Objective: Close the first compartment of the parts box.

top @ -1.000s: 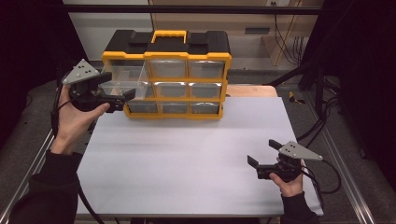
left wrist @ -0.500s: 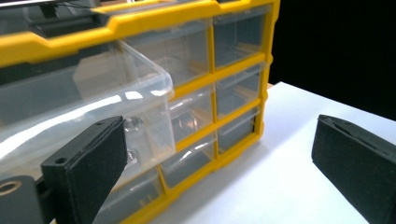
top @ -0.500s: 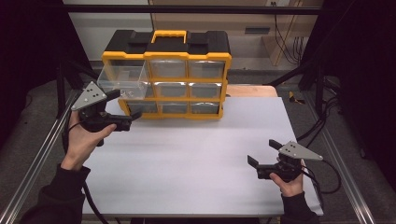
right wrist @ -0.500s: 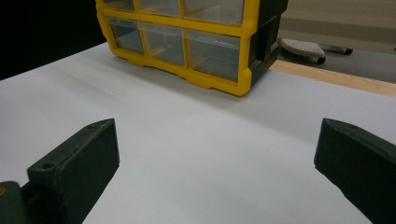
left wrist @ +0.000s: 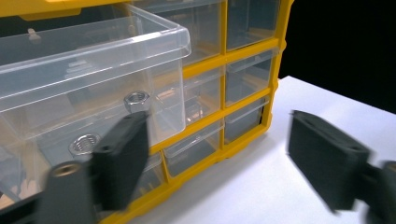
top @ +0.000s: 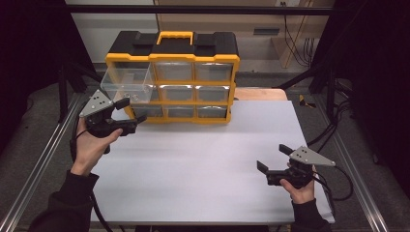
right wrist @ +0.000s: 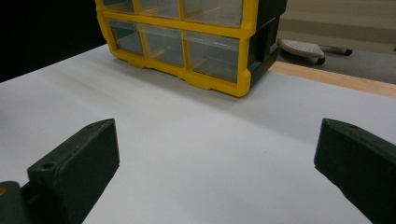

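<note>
Yellow-and-black organizer (top: 193, 72) stands at the far edge of the white table (top: 203, 169), w/ its top-left clear drawer (top: 126, 83) pulled out toward the person. Left gripper (top: 130, 116) sits just in front of the organizer's lower-left corner, below the pulled-out drawer, held in the left hand (top: 92, 145); jaws apart w/ nothing between them, and they've just been closing in a bit. In the left gripper view the drawer (left wrist: 93, 70) hangs just beyond the jaws, w/ two metal nuts (left wrist: 136, 100) lying inside on its floor, not touched. Right gripper (top: 271, 163) rests low over the table well in front of the organizer's right side, well apart from it, jaws spread wide on nothing; its own view looks across bare table to the organizer's bottom row (right wrist: 187, 46)
</note>
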Demonstrator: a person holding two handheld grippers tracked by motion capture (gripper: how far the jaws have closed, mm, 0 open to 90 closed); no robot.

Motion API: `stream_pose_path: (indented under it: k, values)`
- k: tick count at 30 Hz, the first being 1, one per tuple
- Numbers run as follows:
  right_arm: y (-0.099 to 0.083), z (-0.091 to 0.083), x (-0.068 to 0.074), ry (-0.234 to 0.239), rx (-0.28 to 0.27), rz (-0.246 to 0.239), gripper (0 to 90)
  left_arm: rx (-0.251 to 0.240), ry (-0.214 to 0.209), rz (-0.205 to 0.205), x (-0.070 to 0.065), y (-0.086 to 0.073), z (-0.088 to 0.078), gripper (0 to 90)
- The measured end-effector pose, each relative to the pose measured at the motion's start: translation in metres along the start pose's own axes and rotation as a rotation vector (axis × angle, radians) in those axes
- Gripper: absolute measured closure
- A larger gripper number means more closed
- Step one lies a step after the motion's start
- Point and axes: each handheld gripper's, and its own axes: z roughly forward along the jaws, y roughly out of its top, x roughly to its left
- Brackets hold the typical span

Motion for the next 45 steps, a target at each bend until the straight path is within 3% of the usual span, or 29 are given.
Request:
stream_pose_path:
  k: [5,11,19,26,35,45]
  values:
    - [0.000,0.001,0.000,-0.001,0.002,-0.002,0.6,-0.004,0.009,-0.020,0.007,-0.003,0.007,42.7]
    - [0.000,0.000,0.000,-0.001,0.001,-0.001,0.6,0.033,0.025,-0.017,0.013,-0.006,0.015,60.5]
    - [0.000,0.000,0.001,0.000,0.003,-0.001,0.6,0.045,0.072,-0.029,0.019,-0.008,0.023,75.7]
    - [-0.001,0.000,0.001,0.002,0.002,-0.003,0.6,0.020,0.062,-0.043,0.021,-0.005,0.023,86.0]
    - [-0.001,0.002,0.001,0.004,0.007,-0.003,0.6,0.018,0.043,-0.057,0.028,-0.003,0.023,89.4]
    - [-0.001,0.001,0.001,0.005,0.006,-0.003,0.6,0.033,0.078,-0.028,0.028,0.002,0.022,89.4]
